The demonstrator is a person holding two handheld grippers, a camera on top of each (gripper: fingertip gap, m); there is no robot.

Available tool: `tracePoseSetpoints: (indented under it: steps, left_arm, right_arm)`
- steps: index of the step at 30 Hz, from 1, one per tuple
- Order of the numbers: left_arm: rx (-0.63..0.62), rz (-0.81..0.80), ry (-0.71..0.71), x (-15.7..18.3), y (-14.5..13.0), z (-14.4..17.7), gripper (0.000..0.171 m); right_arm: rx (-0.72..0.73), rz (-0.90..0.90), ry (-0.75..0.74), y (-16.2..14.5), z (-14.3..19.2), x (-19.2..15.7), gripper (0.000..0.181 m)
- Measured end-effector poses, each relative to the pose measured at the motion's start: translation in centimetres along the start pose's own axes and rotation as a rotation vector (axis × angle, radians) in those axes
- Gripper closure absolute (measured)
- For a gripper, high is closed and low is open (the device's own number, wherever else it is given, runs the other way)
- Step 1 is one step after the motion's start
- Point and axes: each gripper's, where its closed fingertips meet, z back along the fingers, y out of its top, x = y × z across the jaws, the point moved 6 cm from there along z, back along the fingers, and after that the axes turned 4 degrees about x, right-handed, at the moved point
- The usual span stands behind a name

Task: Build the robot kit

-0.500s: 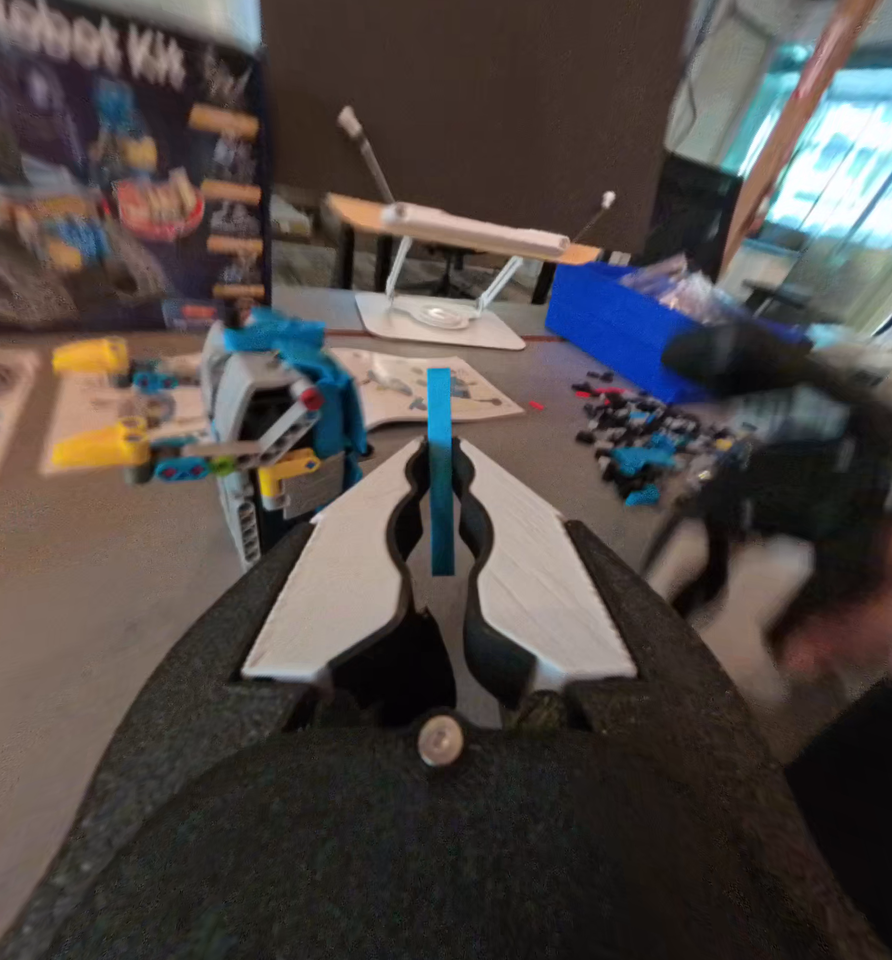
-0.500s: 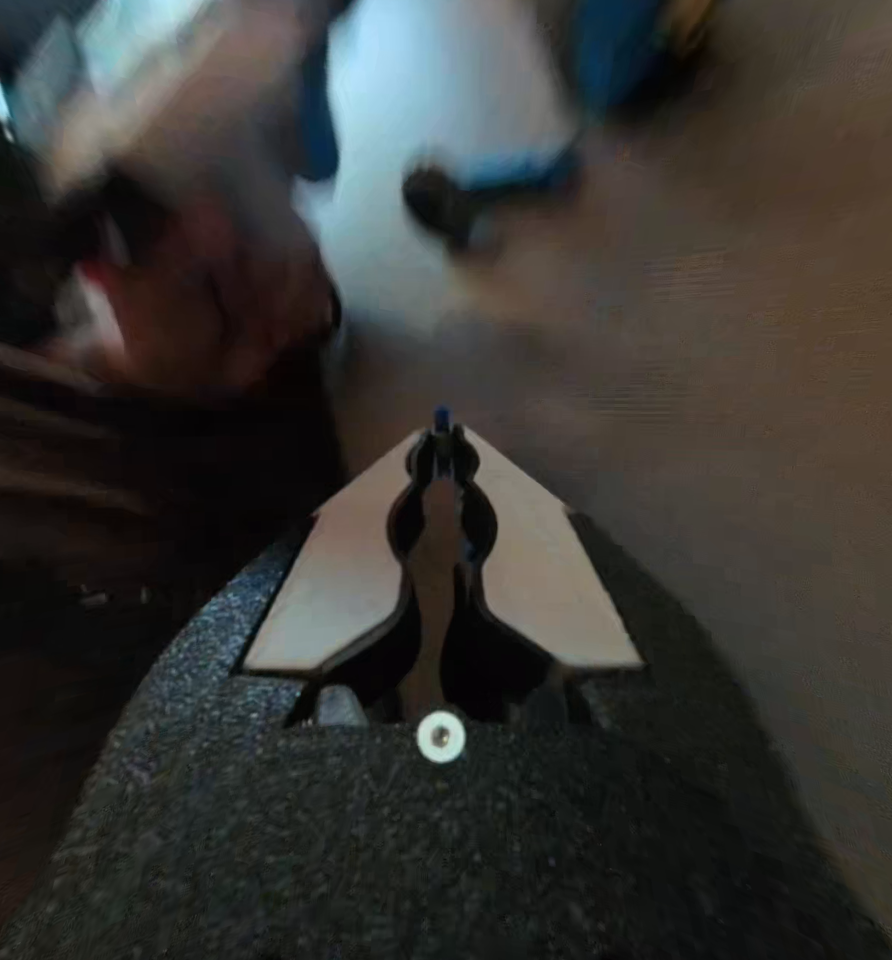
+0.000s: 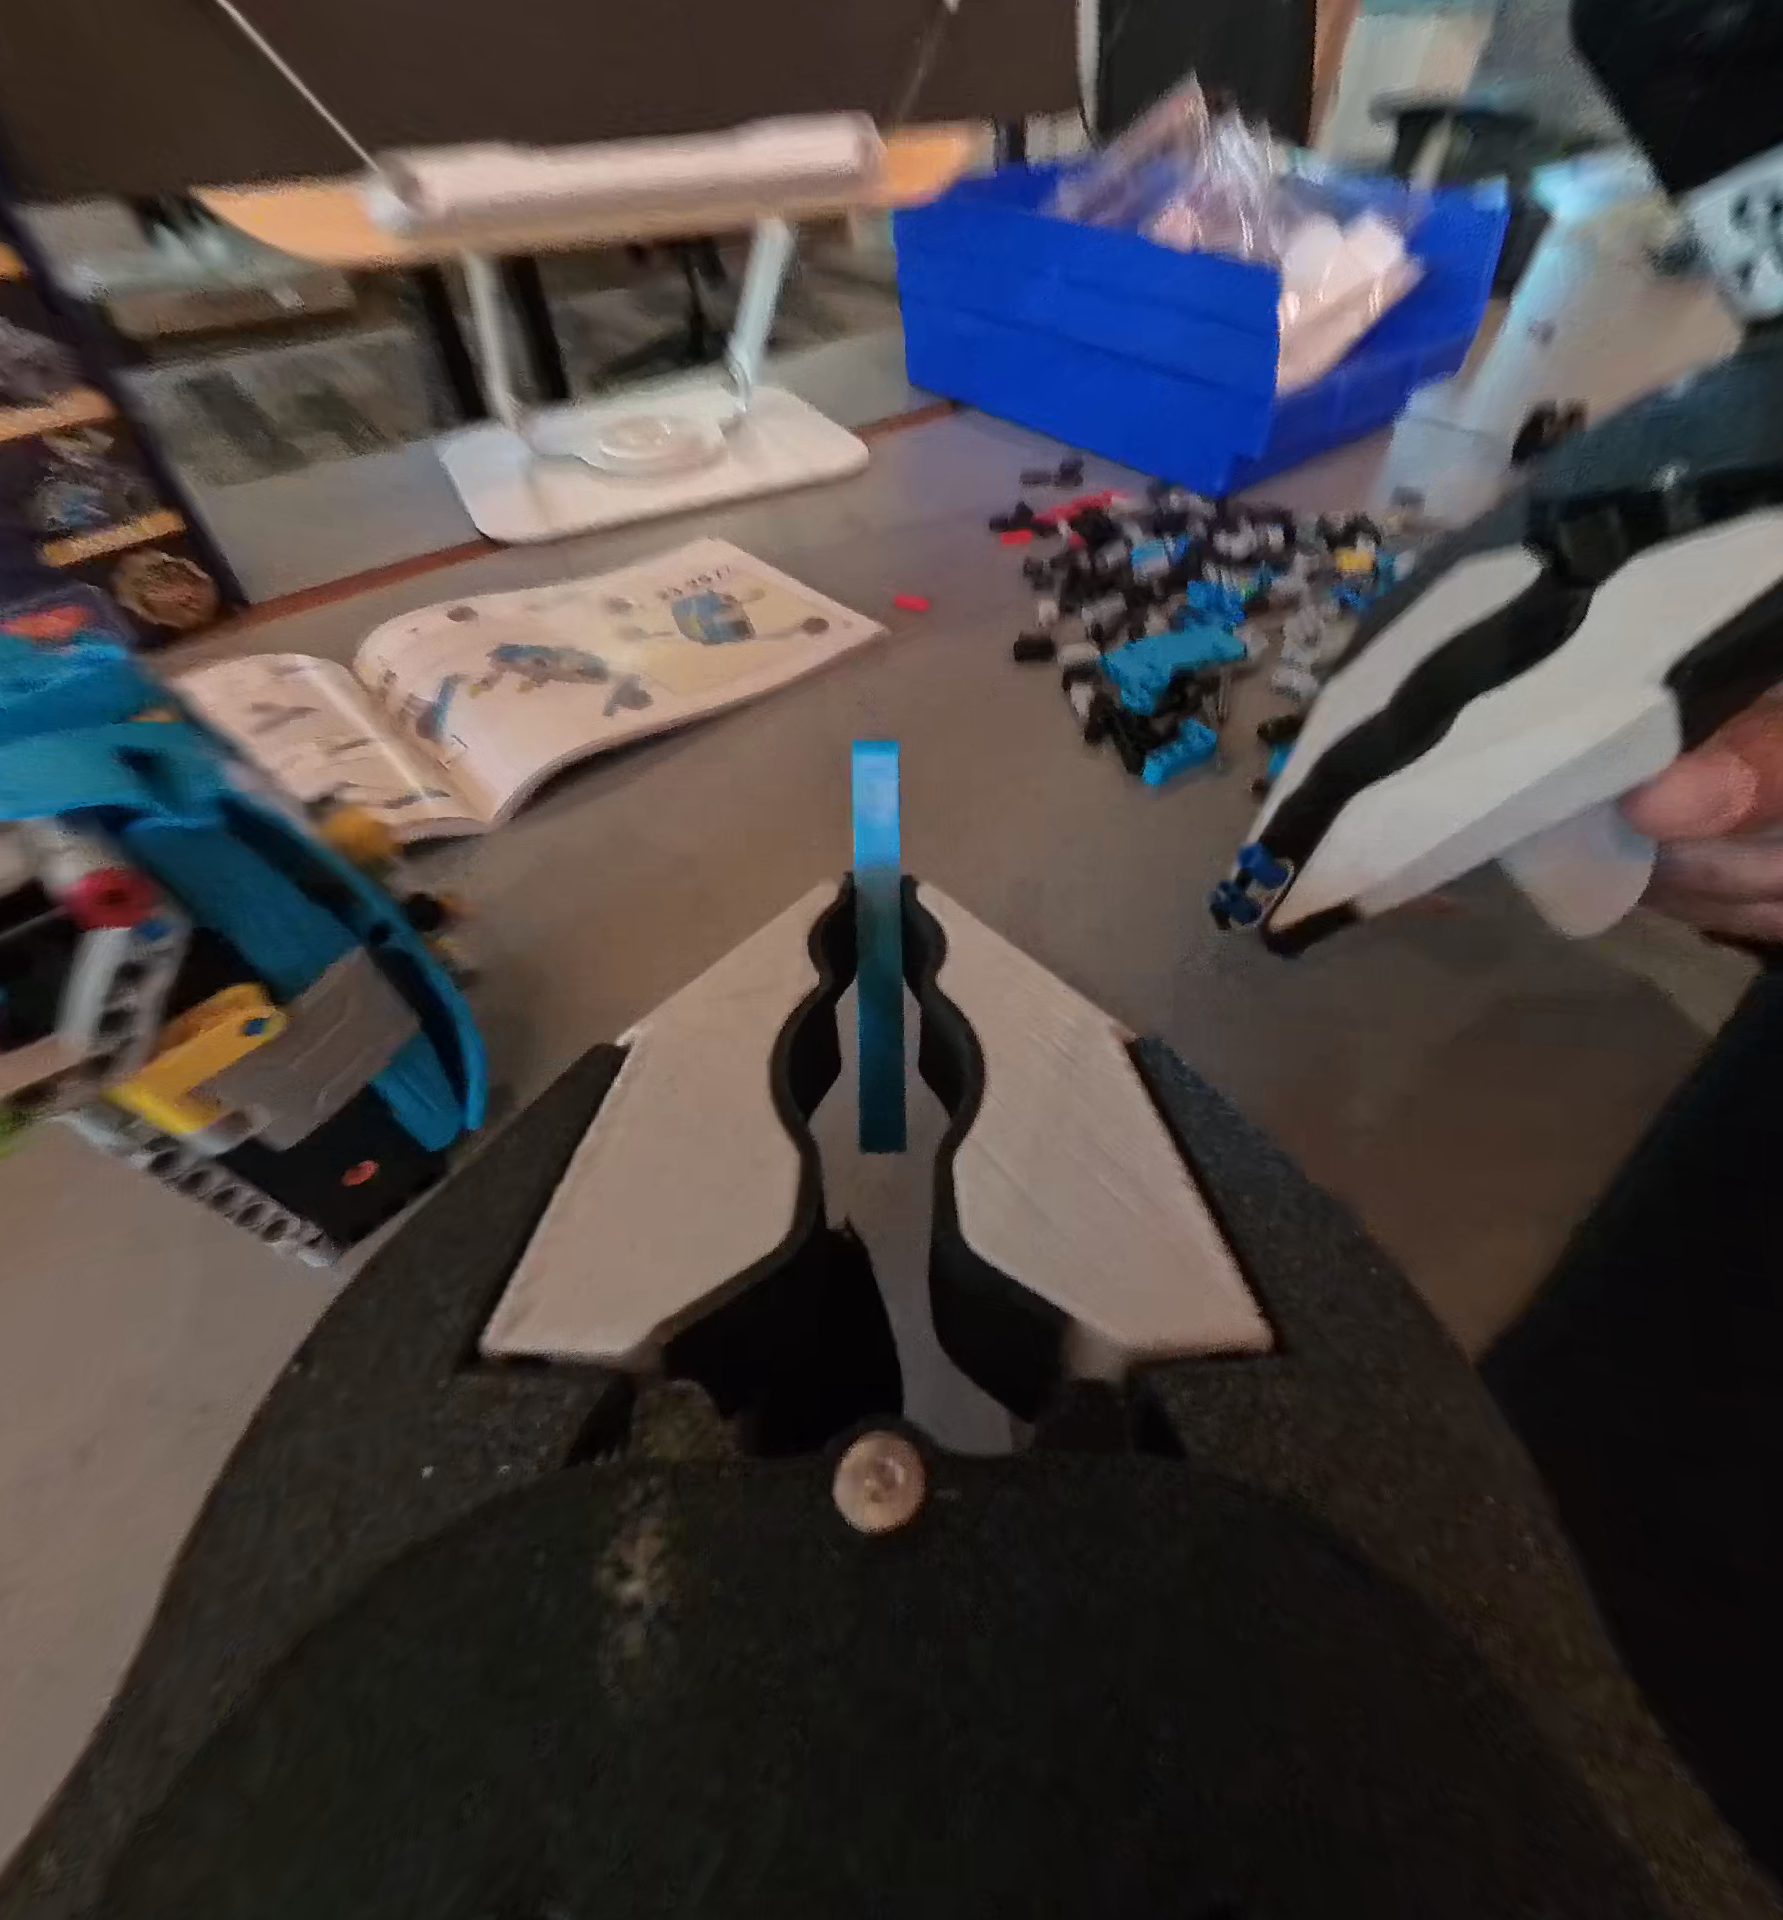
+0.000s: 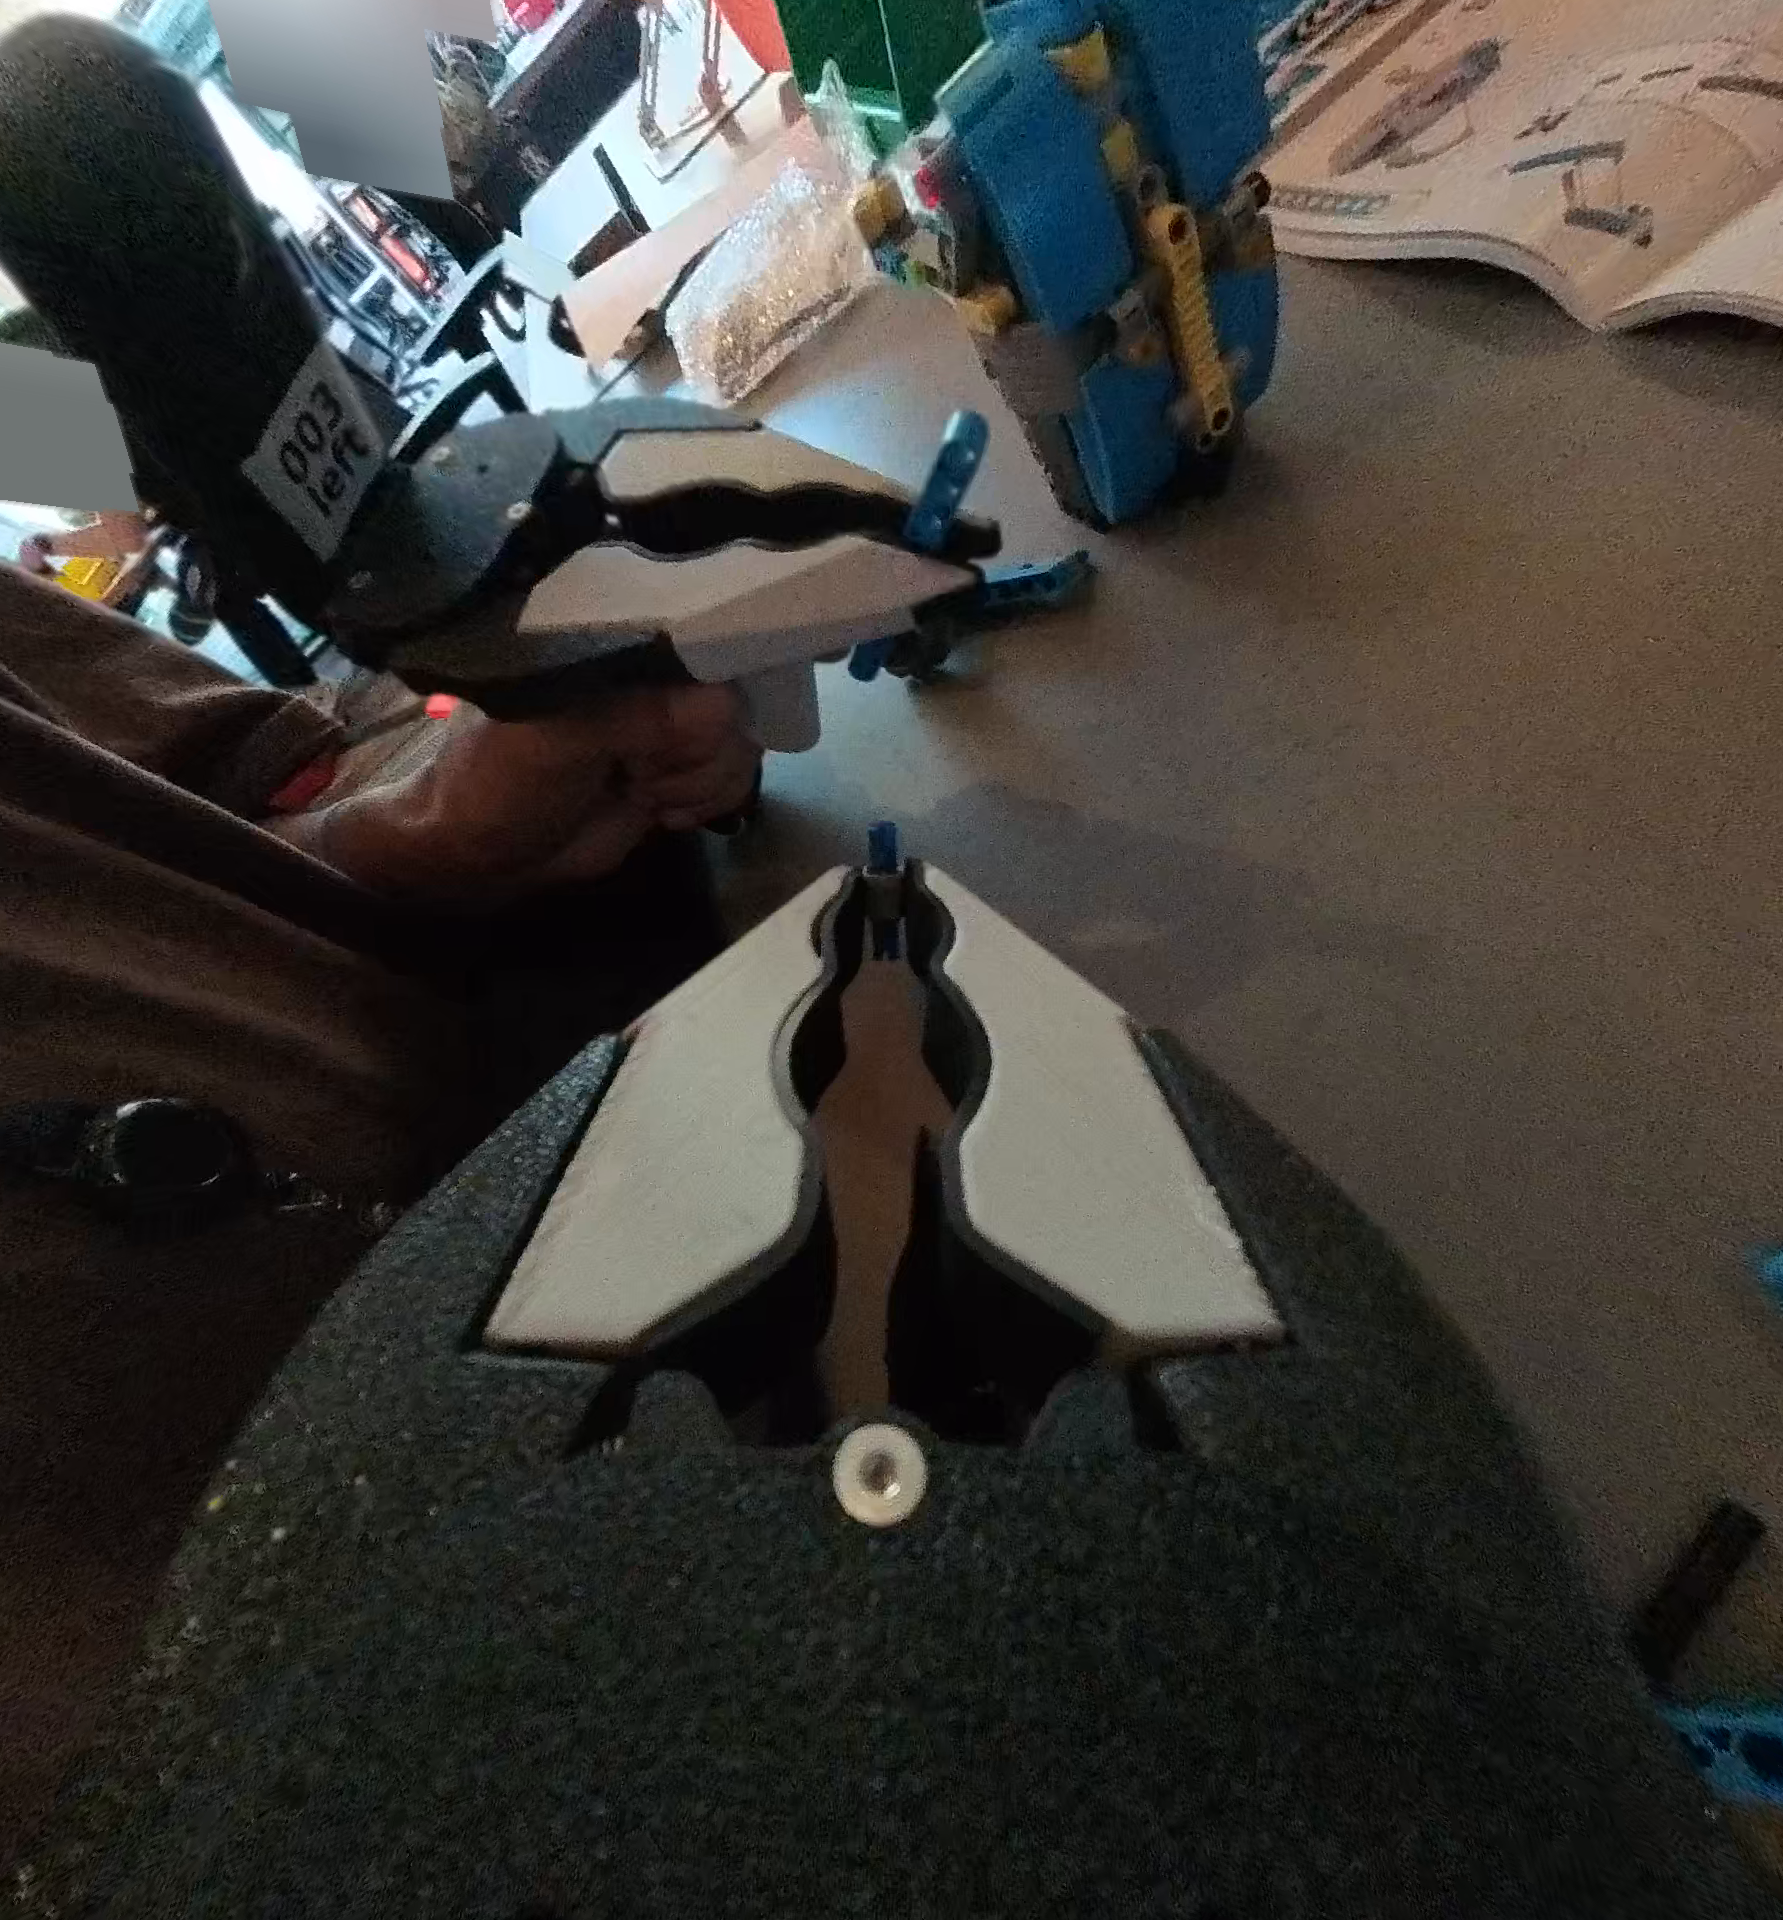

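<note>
Left gripper [image 3: 879, 894] clamped on one blue beam [image 3: 876, 831], upright, edge-on at 12 o'clock. Right gripper [image 4: 882, 883] pinched on one small blue pin [image 4: 881, 840] at its tips. Risks, as a judgement: pin barely held, liable to slip or twist out; beam free to pivot between the tips. One model [image 3: 243, 935] at 9 o'clock, one booklet [image 3: 554, 665] at 11, one parts pile [image 3: 1178, 613] at 1, one blue bin [image 3: 1126, 312] behind.

- The right gripper [image 3: 1271, 914], a blur half a second ago, now shows sharply in the left wrist view — nearer, tips pinching a small blue pin [image 3: 1242, 896].
- The brick-built model [image 3: 191, 935] has slid toward the left edge.
- The blue bin [image 3: 1126, 322] looms closer.
</note>
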Motion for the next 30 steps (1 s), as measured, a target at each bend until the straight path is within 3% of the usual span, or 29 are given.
tracePoseSetpoints:
  steps: [6, 8, 12, 16, 19, 24, 26, 30]
  left_arm:
    - [-0.419, -0.090, -0.141, 0.8, -2.2, -3.3, 0.165]
    - [-0.397, -0.119, -0.137, 0.2, -1.6, -4.1, 0.165]
    - [-0.485, -0.232, -0.158, -0.7, -2.5, -5.1, 0.164]
    - [-0.526, -0.146, -0.198, -1.0, -3.6, -5.4, 0.154]
    - [-0.516, -0.068, -0.217, -1.1, -3.6, -5.4, 0.147]
    - [-0.444, -0.022, -0.211, -1.5, -2.0, -3.1, 0.145]
    - [-0.410, -0.010, -0.320, -0.5, -1.5, -1.2, 0.146]
    - [-0.457, -0.074, -0.476, 1.6, -2.9, 1.2, 0.146]
  right_arm:
    - [0.010, 0.029, -0.024, -0.3, 0.9, 1.4, 0.174]
    - [-0.057, 0.108, -0.102, -0.5, 0.8, 2.5, 0.173]
    - [-0.174, 0.458, -0.260, -0.3, 0.4, 3.9, 0.173]
    - [-0.300, 0.891, -0.366, -1.0, -0.2, 4.5, 0.171]
    - [-0.356, 1.044, -0.388, -1.8, -0.7, 5.2, 0.173]
    - [-0.299, 0.803, -0.306, -1.8, -0.1, 4.8, 0.144]
    - [-0.251, 0.637, -0.248, -1.7, 0.7, 4.1, 0.141]
    - [-0.190, 0.291, -0.202, -2.2, 2.0, 3.8, 0.137]
